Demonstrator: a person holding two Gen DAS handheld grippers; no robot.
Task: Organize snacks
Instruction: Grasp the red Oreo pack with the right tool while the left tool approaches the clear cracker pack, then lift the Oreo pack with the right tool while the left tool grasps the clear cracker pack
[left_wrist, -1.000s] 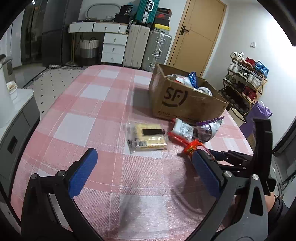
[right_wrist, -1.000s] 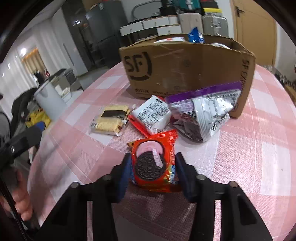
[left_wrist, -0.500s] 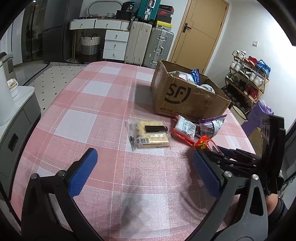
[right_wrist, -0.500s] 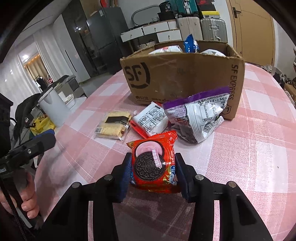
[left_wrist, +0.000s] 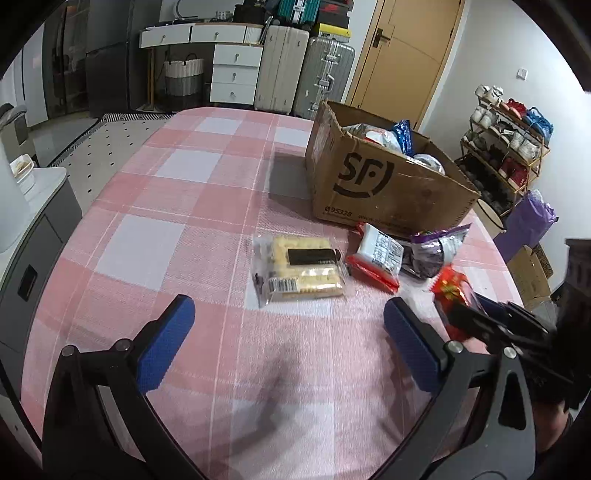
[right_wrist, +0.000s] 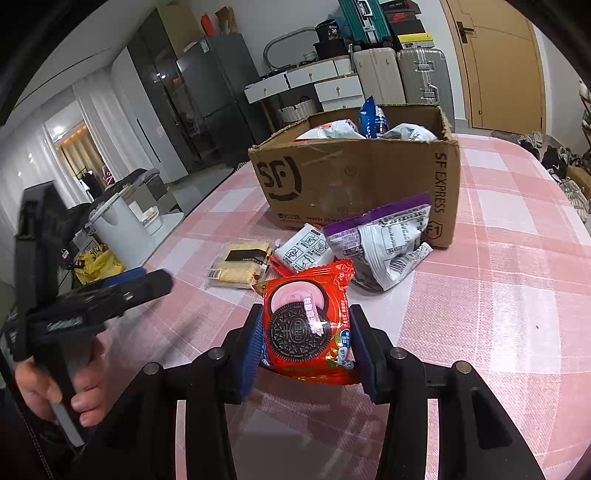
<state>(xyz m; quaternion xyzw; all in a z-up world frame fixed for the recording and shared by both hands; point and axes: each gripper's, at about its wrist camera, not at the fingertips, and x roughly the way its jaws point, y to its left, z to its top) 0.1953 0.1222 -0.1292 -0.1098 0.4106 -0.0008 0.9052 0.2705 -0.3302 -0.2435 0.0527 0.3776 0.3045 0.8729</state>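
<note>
My right gripper (right_wrist: 304, 341) is shut on a red Oreo packet (right_wrist: 308, 325) and holds it above the pink checked table, short of the cardboard SF box (right_wrist: 354, 181). The box holds several snack bags. On the table in front of the box lie a clear pack of yellow biscuits (left_wrist: 297, 271), a white-and-red packet (left_wrist: 376, 254) and a purple-and-silver bag (left_wrist: 437, 249). My left gripper (left_wrist: 288, 349) is open and empty, low over the table, near the biscuit pack. The Oreo packet (left_wrist: 452, 291) shows at its right.
The table's edge curves at left (left_wrist: 66, 236), with a grey cabinet (left_wrist: 33, 236) beside it. Suitcases (left_wrist: 303, 77) and drawers stand at the far wall. A shoe rack (left_wrist: 506, 155) stands at the right.
My right gripper has lifted the Oreo packet higher off the table, so the box's inside shows more. My left gripper has drawn back and up a little.
</note>
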